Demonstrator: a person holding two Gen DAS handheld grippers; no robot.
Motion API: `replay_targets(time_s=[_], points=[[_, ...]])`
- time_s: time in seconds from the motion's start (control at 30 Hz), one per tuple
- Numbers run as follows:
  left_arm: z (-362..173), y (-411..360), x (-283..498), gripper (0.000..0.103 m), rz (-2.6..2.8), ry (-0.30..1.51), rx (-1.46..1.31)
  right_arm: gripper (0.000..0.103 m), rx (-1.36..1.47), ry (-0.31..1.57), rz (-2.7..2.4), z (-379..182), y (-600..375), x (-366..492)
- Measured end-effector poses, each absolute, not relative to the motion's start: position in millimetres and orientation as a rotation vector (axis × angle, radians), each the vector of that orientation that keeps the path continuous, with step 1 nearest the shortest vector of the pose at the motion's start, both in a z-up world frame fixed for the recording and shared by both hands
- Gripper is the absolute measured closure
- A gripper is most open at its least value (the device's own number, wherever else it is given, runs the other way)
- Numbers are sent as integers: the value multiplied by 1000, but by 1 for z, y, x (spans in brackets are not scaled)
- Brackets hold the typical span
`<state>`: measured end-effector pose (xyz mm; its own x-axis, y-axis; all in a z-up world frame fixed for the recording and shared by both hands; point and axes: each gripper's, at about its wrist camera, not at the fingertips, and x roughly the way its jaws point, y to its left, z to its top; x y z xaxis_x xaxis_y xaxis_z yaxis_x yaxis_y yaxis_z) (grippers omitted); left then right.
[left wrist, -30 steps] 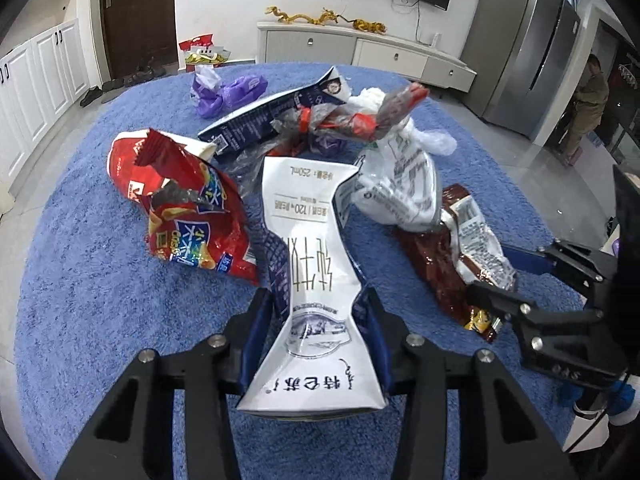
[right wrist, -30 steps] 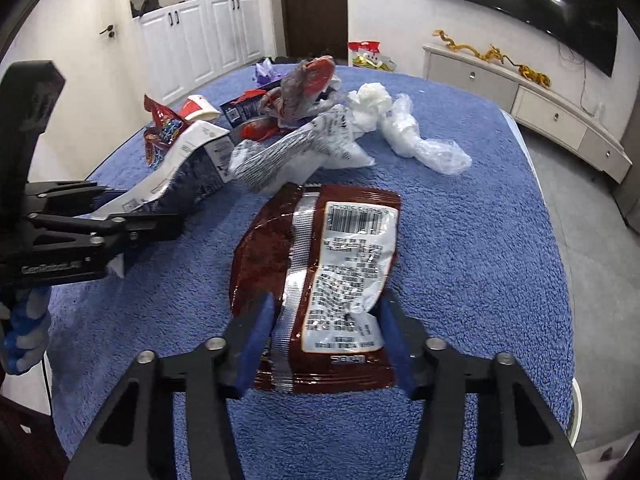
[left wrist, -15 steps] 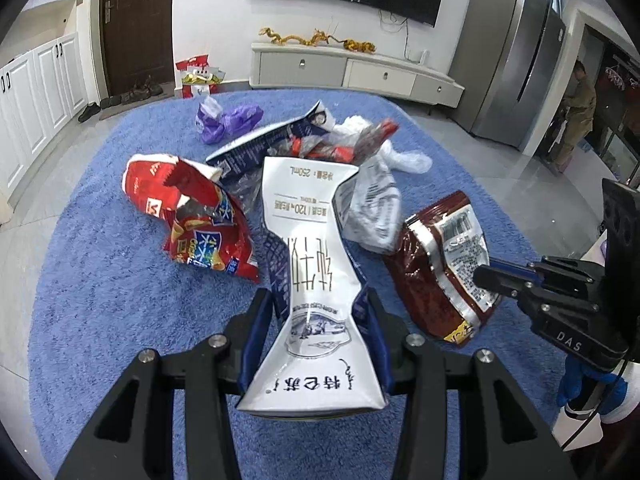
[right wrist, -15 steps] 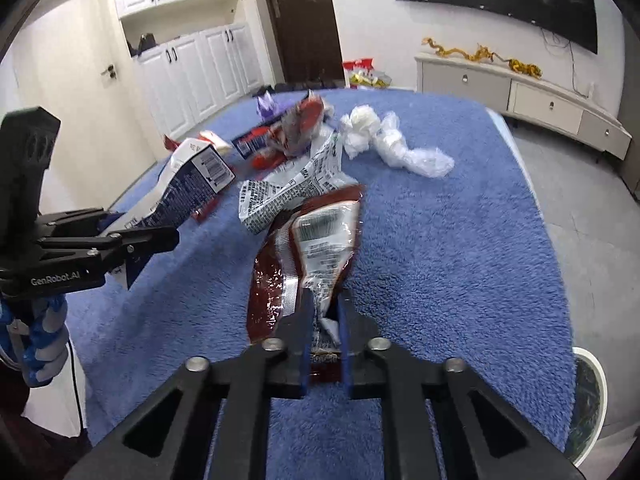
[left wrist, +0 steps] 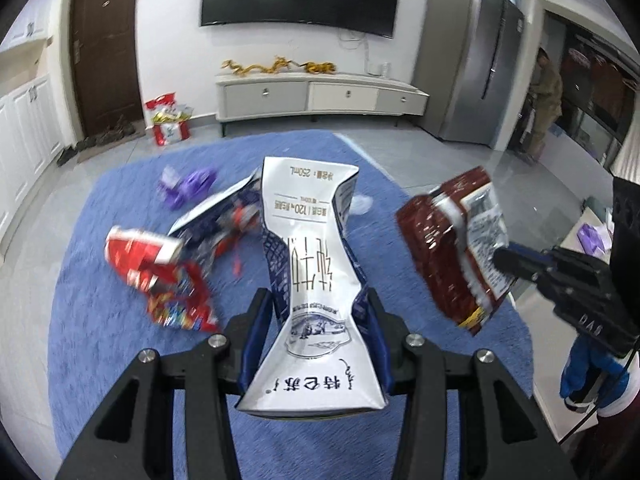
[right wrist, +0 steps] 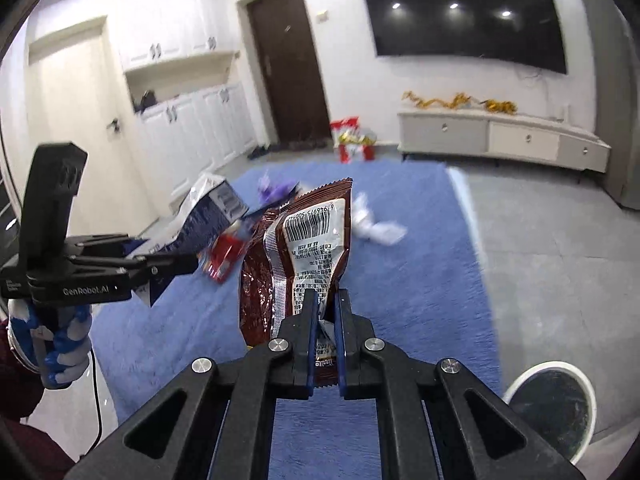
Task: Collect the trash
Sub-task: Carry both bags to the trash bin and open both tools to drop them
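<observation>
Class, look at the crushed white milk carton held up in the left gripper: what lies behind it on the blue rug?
Behind the milk carton a dark blue wrapper sticks out at its left edge, with a purple bag farther back on the blue rug. Whatever lies directly behind the carton is covered.

The crushed white and blue paper milk carton (left wrist: 316,280) shows "250mL" and "120" near its top edge, with big Chinese letters lower down. The shiny brown foil snack bag (right wrist: 304,248) has a barcode. The black left gripper (right wrist: 176,264) body reads "GenRobot.AI".
</observation>
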<state>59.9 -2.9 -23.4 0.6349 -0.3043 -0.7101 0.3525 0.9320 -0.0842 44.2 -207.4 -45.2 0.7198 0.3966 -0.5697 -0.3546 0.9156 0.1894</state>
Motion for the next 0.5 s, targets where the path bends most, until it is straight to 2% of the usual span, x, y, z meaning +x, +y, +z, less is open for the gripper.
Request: replay_targets(time_s=[0.23, 0.5], points=[[6, -66, 79, 60, -465, 767, 159, 95, 118, 589, 240, -27, -285, 23], [12, -166, 97, 60, -597, 773, 266, 95, 170, 607, 17, -47, -369, 6]])
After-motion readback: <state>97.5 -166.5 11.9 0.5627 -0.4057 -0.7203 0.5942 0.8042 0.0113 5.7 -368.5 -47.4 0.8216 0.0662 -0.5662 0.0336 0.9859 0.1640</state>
